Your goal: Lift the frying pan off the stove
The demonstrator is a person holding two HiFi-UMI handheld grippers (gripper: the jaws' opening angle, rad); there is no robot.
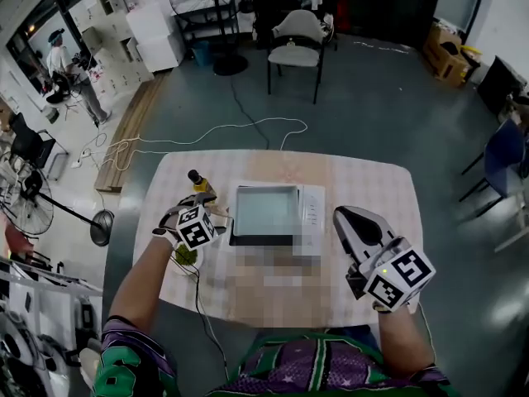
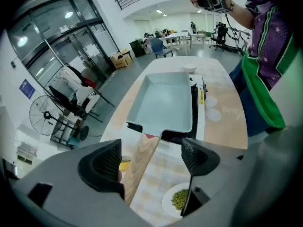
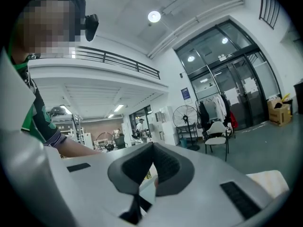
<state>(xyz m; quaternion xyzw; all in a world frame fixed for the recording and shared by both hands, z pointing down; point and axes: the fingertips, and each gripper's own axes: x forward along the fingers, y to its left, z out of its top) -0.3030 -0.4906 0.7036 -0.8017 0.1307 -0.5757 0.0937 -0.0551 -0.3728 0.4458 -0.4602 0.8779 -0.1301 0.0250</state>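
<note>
A square grey-blue frying pan [image 1: 264, 209] sits on the white stove [image 1: 312, 213] in the middle of the table. In the left gripper view the pan [image 2: 168, 100] lies straight ahead, and its wooden handle [image 2: 142, 162] runs back between my jaws, nearer the left one. My left gripper [image 1: 217, 214] [image 2: 151, 160] is open around that handle without clamping it. My right gripper [image 1: 354, 218] is held up to the right of the stove, apart from it. Its jaws meet at the tips [image 3: 152, 150] with nothing between them, and it faces the room.
A dark-capped bottle [image 1: 198, 180] stands just beyond my left gripper. A small white plate of green beans [image 1: 186, 255] [image 2: 182, 200] lies near the table's left edge under that gripper. A little white cup [image 2: 189, 69] sits past the pan. A chair [image 1: 296, 44] stands beyond the table.
</note>
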